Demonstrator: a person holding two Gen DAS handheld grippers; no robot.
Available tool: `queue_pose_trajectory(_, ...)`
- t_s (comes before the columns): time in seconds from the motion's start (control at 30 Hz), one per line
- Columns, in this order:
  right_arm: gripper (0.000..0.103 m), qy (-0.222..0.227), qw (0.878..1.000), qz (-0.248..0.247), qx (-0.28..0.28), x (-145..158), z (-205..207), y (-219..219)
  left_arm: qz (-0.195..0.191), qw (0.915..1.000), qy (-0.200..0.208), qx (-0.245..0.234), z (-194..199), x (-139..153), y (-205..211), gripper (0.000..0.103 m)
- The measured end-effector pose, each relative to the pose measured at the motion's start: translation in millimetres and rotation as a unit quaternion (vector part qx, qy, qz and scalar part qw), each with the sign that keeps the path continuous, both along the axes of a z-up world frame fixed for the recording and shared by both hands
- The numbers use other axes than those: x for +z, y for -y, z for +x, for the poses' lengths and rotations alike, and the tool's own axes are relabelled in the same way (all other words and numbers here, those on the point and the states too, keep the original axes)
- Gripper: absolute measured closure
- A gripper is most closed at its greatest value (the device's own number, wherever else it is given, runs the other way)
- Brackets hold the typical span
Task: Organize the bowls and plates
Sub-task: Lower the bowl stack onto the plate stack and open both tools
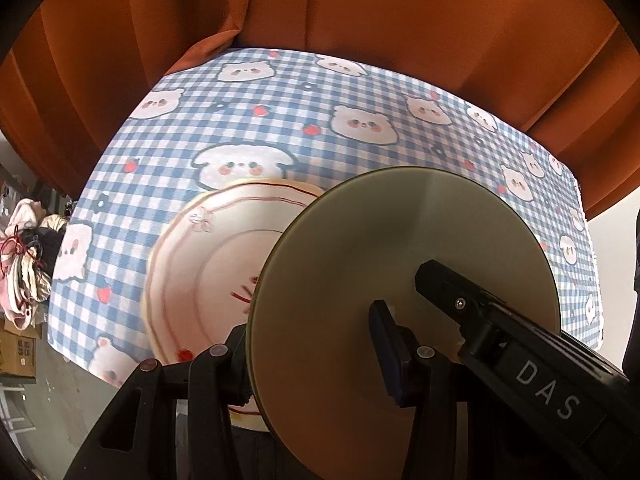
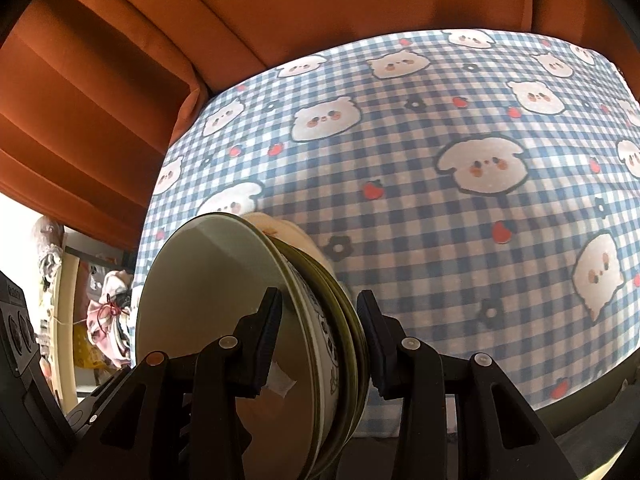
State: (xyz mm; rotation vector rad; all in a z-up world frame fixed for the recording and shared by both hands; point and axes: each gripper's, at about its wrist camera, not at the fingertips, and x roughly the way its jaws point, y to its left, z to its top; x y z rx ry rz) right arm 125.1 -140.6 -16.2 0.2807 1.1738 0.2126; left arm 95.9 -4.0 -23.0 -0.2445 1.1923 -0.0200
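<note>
Upright, stacked dishes (image 2: pixel 320 320) clamped on edge between right tongs (image 2: pixel 320 340).

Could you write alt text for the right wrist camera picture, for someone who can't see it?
The right gripper clamps the rims of a tilted stack of dishes, an olive-green plate facing the camera and a patterned bowl behind it. Beyond lies a blue checked tablecloth printed with cartoon animal faces, and an orange curtain hangs behind the table.
</note>
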Motion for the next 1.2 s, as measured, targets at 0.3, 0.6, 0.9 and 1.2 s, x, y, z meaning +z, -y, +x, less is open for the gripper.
queue_pose_trajectory(0.3,0.061,-0.006,1.0,0.007,0.001,-8.5,8.6,-51.3,0.008,0.9999,-0.009,0.0,2.6,-10.4,-49.1,0.056)
queue_pose_trajectory(0.6,0.061,-0.029,1.0,0.002,0.007,-26.5,16.7,-89.7,0.001,0.9995,-0.033,0.003,8.9,-28.1,-80.7,0.056)
queue_pose_trajectory(0.9,0.061,-0.027,1.0,-0.012,0.007,-29.0,26.5,-99.4,0.008,0.9996,-0.024,-0.013,18.5,-28.2,-82.4,0.056)
queue_pose_trajectory(1.2,0.06,-0.029,0.999,-0.012,-0.005,-33.4,23.8,-93.9,0.018,0.9992,-0.001,-0.036,13.4,-26.8,-77.1,0.057)
